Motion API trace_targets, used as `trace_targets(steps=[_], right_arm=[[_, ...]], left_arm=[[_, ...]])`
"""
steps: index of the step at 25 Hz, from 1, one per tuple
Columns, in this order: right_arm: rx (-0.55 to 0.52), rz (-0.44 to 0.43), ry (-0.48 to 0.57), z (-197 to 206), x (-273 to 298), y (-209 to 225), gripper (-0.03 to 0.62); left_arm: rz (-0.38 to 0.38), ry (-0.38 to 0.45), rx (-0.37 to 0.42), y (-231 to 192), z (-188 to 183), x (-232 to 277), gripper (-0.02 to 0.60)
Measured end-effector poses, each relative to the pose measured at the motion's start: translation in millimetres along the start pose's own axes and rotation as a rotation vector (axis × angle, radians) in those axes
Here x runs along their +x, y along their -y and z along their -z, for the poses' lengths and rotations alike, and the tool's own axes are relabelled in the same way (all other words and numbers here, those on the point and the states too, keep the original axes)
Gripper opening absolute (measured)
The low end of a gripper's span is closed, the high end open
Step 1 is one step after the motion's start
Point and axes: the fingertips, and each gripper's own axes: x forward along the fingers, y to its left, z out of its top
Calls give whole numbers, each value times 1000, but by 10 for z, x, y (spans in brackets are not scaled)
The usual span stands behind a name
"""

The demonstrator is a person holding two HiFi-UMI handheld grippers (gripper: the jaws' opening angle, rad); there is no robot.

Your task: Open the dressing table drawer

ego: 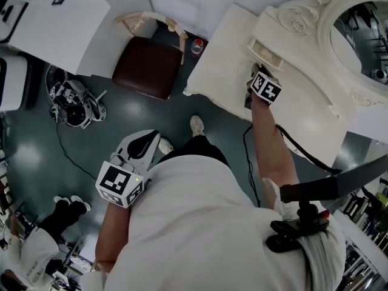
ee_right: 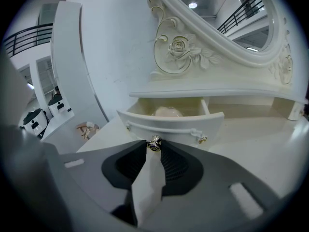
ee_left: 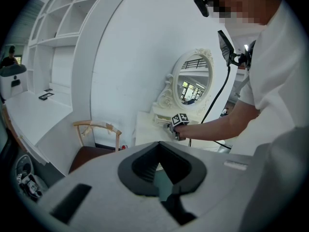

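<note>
The cream dressing table (ego: pixel 224 65) carries a small curved drawer (ee_right: pixel 169 124), which stands pulled out from under the mirror shelf. A pale rounded thing (ee_right: pixel 168 111) lies inside it. My right gripper (ee_right: pixel 154 148) is shut on the drawer's gold knob (ee_right: pixel 154 142), its tips meeting around it. In the head view the right gripper (ego: pixel 257 73) reaches to the drawer (ego: pixel 265 53) at the table's back. My left gripper (ego: pixel 138 153) hangs low over the floor, away from the table, shut with nothing in it. From the left gripper view the right gripper (ee_left: pixel 176 126) shows at the table.
An oval mirror (ego: pixel 364 35) in a carved frame tops the table. A brown-seated chair (ego: pixel 147 65) stands to the table's left. Headsets and cables (ego: pixel 76 102) lie on the dark floor. White shelving (ee_left: pixel 53 28) lines the far wall. A cable trails from my right arm.
</note>
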Motion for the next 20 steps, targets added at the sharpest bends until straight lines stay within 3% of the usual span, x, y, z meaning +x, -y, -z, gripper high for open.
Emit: trace_targets(steps=[14, 20], right_arm=[[22, -13, -28, 160, -105, 7, 135], [12, -20, -58, 383, -341, -67, 91]], left_arm=[[12, 10, 9, 4, -5, -37, 2], [52, 18, 38, 40, 1, -97, 2]])
